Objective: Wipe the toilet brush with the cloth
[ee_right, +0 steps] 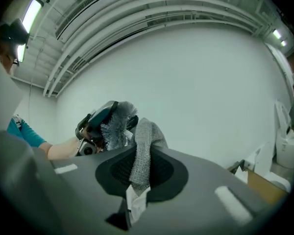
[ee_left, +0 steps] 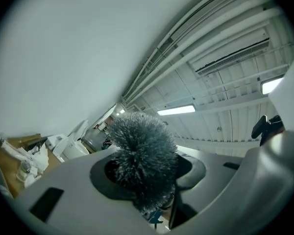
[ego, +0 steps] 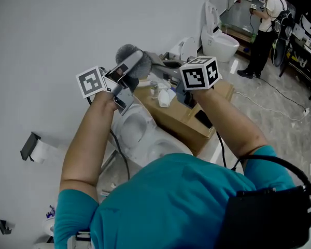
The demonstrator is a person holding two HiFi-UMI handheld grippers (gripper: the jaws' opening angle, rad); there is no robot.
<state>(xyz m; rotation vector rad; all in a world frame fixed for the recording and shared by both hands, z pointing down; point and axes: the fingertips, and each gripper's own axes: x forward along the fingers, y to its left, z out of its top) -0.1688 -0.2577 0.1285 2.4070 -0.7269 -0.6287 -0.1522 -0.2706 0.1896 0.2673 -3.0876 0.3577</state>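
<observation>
- Between left tongs: toilet brush is clamped, bristle head past the tips.
- Between right tongs: cloth is pinched, near the toilet brush.
- Risk: cloth may be snagged by bristles and pulled free.

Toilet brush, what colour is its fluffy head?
The toilet brush head is grey, clearest in the left gripper view.

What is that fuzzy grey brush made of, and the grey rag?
The head of the toilet brush looks like dense, thin plastic bristles, grey and matte: fine hairs stick out all round. The cloth looks like knitted or woven fabric, maybe microfibre: a small grid texture shows, and it folds over softly.
</observation>
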